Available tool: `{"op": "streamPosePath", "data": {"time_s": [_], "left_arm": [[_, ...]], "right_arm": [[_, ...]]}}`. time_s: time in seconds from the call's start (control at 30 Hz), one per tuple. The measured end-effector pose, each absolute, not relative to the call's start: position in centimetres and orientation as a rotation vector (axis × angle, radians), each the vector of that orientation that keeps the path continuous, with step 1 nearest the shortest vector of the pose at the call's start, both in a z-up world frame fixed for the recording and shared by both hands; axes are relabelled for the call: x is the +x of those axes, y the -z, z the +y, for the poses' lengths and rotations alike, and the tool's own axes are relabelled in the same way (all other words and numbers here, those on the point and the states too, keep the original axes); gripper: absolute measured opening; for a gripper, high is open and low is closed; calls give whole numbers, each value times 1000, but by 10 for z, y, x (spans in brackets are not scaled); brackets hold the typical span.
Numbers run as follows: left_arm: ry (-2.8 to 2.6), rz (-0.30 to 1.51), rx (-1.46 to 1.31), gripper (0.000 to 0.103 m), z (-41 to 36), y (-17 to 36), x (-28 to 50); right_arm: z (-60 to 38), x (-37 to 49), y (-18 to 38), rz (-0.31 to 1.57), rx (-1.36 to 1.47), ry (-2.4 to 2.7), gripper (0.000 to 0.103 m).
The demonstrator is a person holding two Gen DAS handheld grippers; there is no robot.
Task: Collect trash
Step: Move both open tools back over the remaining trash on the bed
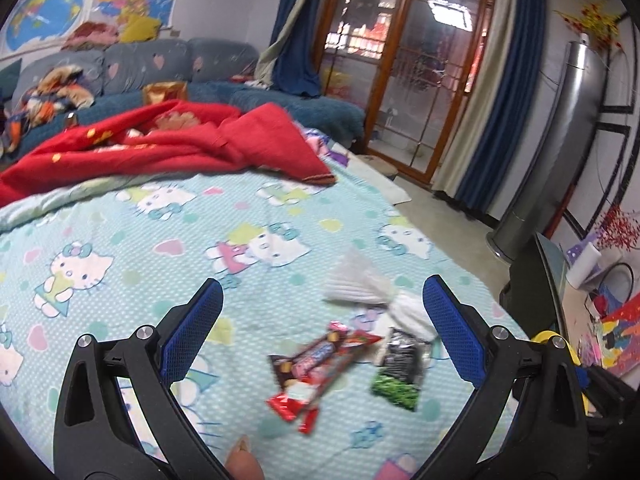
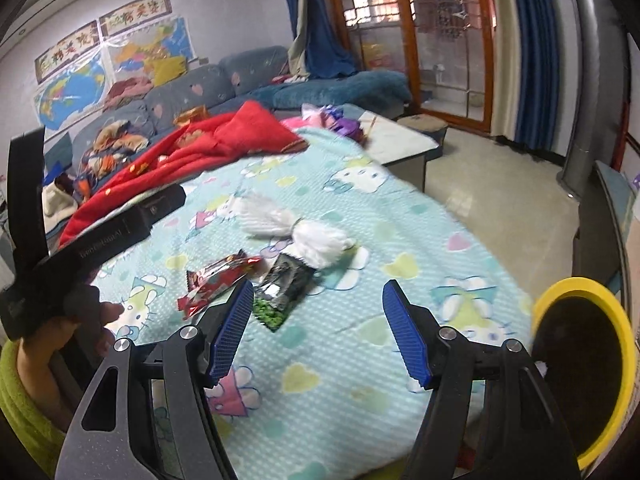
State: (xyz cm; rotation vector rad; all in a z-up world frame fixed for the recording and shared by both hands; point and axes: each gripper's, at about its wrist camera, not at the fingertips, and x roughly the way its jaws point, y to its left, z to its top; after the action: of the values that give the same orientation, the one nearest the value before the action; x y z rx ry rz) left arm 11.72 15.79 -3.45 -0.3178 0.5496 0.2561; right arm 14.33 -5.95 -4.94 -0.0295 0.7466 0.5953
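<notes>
**On the bed: trash and two grippers**

On the cartoon-print sheet point(image 2: 400, 216) before me lie a red wrapper point(image 2: 218, 278), a black-and-green wrapper point(image 2: 280, 292) and a white tissue wad point(image 2: 296, 232), close together. My left gripper point(image 1: 322, 328) gapes wide above them, holding nothing. My right gripper point(image 2: 318, 326) stands parted and empty too. A yellow-rimmed bin point(image 2: 576, 286) waits at the bed's edge.

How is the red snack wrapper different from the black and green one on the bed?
The red wrapper is longer and shiny red with picture print; the black and green wrapper is shorter, dark on top with a green end. In the right wrist view the red wrapper lies to the left, clear of the white tuft, while the black and green wrapper's far end reaches that tuft. Both lie flat on the blue cartoon-cat sheet, untouched by either gripper.
</notes>
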Motion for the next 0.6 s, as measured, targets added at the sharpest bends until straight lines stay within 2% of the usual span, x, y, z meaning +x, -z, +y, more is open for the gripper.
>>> {"op": "streamPosePath", "data": {"time_s": [0.17,0.4,0.53,0.6], "left_arm": [[-259,603,-375,91,189,51,116],[-199,693,-446,69,203,81,121],[-147,730,-482,62,202,94,126],[-135,739,-484,61,201,96,128]], "right_arm": [[-34,154,67,792,-47,-620,65],[-9,170,89,856,-52,-623,64],[-3,182,103,923,-14,-619,64],[-1,187,111,957,4,-620,60]]}}
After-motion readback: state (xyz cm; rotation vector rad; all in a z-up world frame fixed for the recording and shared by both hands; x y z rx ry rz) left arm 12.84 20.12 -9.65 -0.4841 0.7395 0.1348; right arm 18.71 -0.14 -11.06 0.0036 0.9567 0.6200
